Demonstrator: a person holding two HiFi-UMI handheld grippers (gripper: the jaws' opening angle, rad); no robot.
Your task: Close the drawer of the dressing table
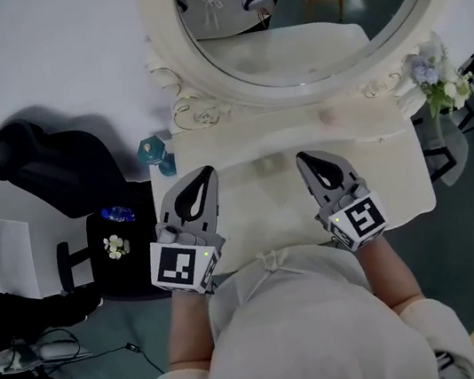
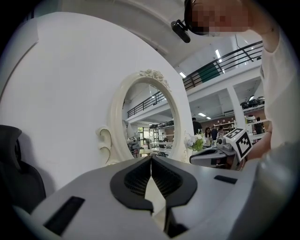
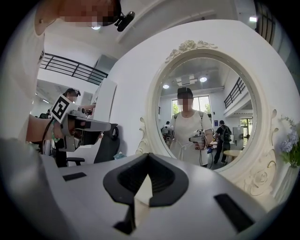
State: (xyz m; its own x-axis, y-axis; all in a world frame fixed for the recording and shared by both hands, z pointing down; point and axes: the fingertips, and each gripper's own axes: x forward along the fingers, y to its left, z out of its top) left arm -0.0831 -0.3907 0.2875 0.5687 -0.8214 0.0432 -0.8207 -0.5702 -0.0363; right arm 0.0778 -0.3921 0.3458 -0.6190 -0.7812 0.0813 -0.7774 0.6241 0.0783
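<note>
Head view: carved oval mirror (image 1: 306, 10); smooth cream dressing table (image 1: 265, 195).

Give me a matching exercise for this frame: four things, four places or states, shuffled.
Things:
1 chair
2 flowers
3 mirror
4 left tool

Places or states:
a shut, nothing in it
b black, left of the dressing table
c right of the mirror
d cream oval frame, at the back of the dressing table

Pairs: 1-b; 2-c; 3-d; 4-a
</note>
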